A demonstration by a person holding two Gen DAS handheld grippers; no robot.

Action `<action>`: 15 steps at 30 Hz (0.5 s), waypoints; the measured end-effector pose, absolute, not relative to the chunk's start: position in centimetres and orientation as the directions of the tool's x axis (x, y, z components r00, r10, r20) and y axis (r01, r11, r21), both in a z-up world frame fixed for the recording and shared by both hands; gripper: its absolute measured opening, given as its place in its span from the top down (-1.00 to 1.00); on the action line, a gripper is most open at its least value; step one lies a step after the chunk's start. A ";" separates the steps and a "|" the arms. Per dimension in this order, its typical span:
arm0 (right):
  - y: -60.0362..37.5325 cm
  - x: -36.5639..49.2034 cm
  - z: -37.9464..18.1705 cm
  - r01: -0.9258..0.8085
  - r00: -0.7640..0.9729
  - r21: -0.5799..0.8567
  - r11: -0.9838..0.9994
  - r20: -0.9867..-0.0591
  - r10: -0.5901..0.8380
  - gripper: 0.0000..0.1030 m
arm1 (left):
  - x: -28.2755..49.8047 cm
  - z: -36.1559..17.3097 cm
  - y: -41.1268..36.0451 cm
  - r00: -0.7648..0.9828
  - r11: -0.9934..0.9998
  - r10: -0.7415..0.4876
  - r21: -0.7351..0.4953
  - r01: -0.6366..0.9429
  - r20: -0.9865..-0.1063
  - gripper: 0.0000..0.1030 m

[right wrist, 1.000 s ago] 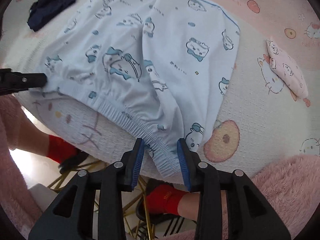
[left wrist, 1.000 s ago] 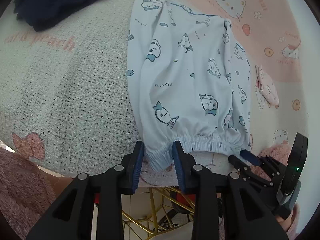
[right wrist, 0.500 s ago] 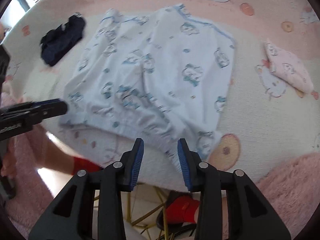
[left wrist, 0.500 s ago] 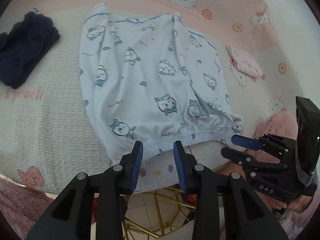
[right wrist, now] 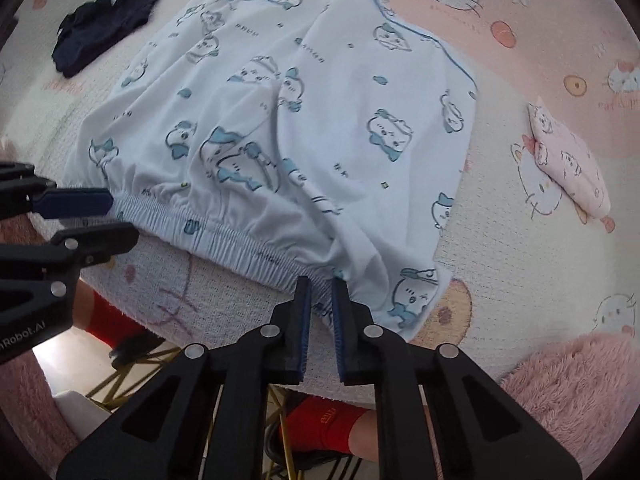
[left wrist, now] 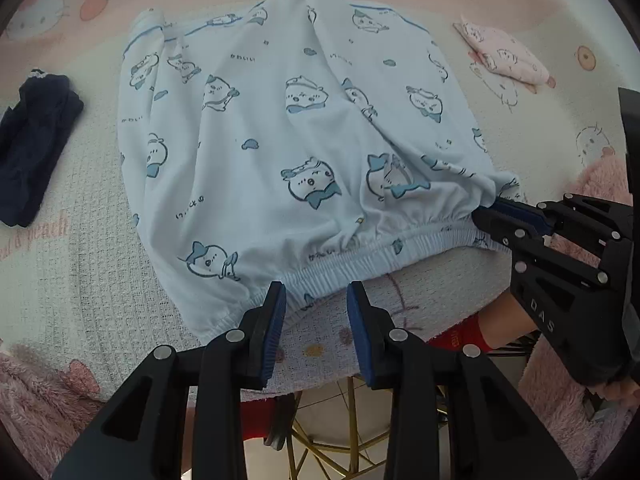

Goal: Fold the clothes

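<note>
At the near edge of the table (left wrist: 80, 264), the right claw (right wrist: 320, 300) is closing on the elastic waistband (right wrist: 224, 236) of the pale blue printed shorts (left wrist: 280, 128) — fabric sits between its pads — while the left claw (left wrist: 316, 304) stands apart over the band's other end, gripping nothing. Beyond, the shorts lie spread flat, light, soft and floppy; the gathered waistband looks the firmest hold. Farther off lie a dark garment (left wrist: 32, 140) and a pink folded piece (left wrist: 504, 56).

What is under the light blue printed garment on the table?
The light blue garment lies flat on a white waffle-weave cloth with cartoon prints, which shows all around it. Whatever lies beneath the garment's middle is covered.
</note>
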State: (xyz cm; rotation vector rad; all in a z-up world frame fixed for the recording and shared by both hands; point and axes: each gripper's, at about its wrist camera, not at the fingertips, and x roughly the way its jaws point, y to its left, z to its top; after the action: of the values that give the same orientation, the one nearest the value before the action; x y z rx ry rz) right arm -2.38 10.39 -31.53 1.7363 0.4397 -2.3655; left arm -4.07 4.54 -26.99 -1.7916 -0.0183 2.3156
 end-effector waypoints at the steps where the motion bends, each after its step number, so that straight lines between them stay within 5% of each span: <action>1: 10.9 -2.7 -31.3 0.283 -0.310 -0.113 -0.952 -0.951 0.020 0.82 | -4.0 -26.2 4.9 -0.263 -0.976 0.171 -0.127 -0.179 -0.949 0.35; 9: 11.0 -1.9 -30.6 0.317 -0.199 0.098 -0.944 -0.966 -0.167 0.73 | -3.8 -26.8 7.1 -0.208 -0.947 0.236 -0.177 -0.266 -0.949 0.35; 15: 9.4 -2.0 -33.3 0.359 -0.174 0.006 -0.933 -0.982 -0.074 0.67 | -4.0 -27.8 6.8 -0.195 -0.963 0.182 -0.135 -0.232 -0.964 0.35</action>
State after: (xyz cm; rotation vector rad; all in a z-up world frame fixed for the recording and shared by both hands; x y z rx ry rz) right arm -2.00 9.39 -33.35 1.8072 0.3283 -2.1856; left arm -3.97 6.76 -27.84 -1.7982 0.0594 2.2396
